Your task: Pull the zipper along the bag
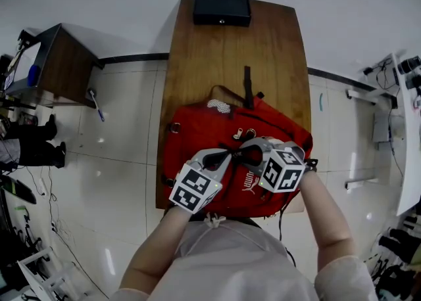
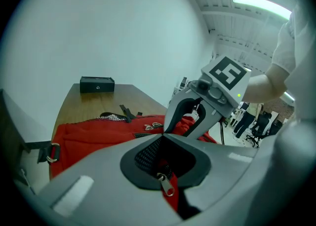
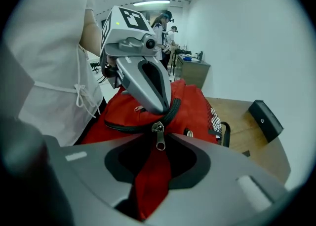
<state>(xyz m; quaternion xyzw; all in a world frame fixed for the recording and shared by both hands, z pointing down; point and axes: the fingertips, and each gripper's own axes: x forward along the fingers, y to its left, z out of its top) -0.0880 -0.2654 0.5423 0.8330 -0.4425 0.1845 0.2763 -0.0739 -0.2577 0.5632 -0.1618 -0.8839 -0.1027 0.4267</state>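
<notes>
Bag: the red fabric backpack point(image 1: 217, 129) is lying flat on the 6 o'clock half of the long wooden table point(image 1: 197, 50), its near edge hanging toward the person.
Zipper: the dark zipper track point(image 3: 133, 127) is curving over the top of the bag. The metal zipper pull point(image 3: 159, 140) is dangling from its slider, right at the right gripper's tips.
Right gripper: the right gripper point(image 1: 242, 152) is reaching in from 4 o'clock, jaws narrow and pinching a fold of red fabric just under the slider. The pull seems to be hanging free.
Left gripper: the left gripper point(image 1: 227, 155) is coming from 7 o'clock, jaws narrow and clamping red fabric, with a metal pull tab point(image 2: 168, 185) lying in their gap. Whether it is the same pull I cannot tell.
Surroundings: a black rectangular box point(image 1: 222, 9) is sitting at the table's 12 o'clock end, well apart.
Risk: pads biting cloth rather than the pull would be dragging the whole bag, or feeding fabric into the slider and jamming it. The two sets of tips are nearly touching, so they could knock together.
</notes>
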